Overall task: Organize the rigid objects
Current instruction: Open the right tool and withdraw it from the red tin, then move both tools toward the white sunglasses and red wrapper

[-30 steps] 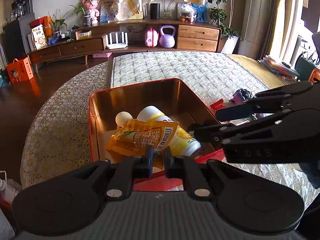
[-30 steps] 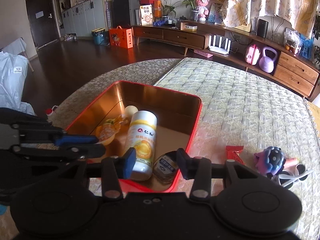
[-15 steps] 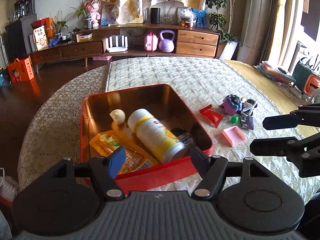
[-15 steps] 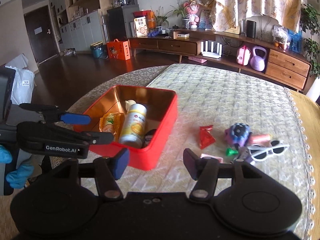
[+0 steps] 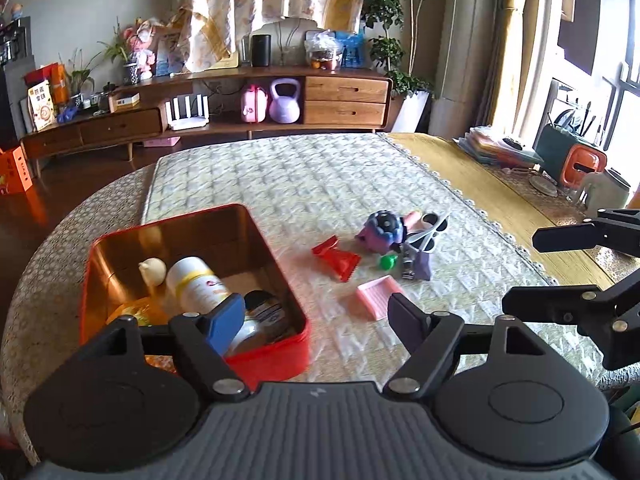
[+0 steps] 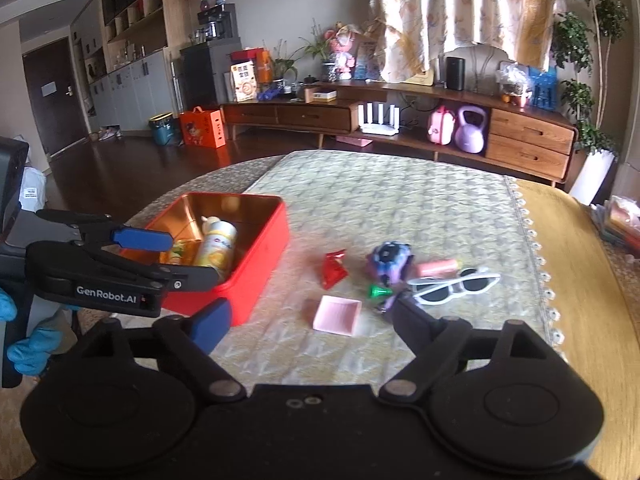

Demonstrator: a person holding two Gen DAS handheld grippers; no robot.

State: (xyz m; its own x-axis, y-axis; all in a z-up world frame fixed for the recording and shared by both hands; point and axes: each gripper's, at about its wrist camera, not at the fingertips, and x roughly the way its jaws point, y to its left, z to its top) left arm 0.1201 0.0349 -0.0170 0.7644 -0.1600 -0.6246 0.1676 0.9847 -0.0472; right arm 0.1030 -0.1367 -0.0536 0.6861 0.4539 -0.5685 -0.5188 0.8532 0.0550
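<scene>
A red tin (image 5: 272, 364) at the table's left holds a white-and-yellow bottle (image 5: 196, 284), an orange packet (image 5: 136, 312), a small dark jar (image 5: 266, 312) and a cream knob (image 5: 154, 272). To its right lie a red packet (image 5: 336, 256), a pink tray (image 5: 378, 296), a purple toy (image 5: 380, 230) and white sunglasses (image 6: 456, 286). My left gripper (image 5: 316, 316) hangs back from the tin's near right corner, its jaws opening with nothing between them. My right gripper (image 6: 308, 316) faces the pink tray (image 6: 338, 314) from the near side, its jaws opening and empty too.
A green bit (image 6: 378, 291) and a pink tube (image 6: 436, 268) lie beside the purple toy (image 6: 388, 260). The quilted cloth ends at a lace edge (image 6: 536, 248) on the right. A blue-gloved hand (image 6: 24, 348) holds the left gripper (image 6: 188, 258). A wooden sideboard (image 6: 528, 140) stands behind.
Both grippers have drawn back from the tin and opened. The left let go of the orange packet, which now lies in the tin. Both views have swung right toward the loose items.
</scene>
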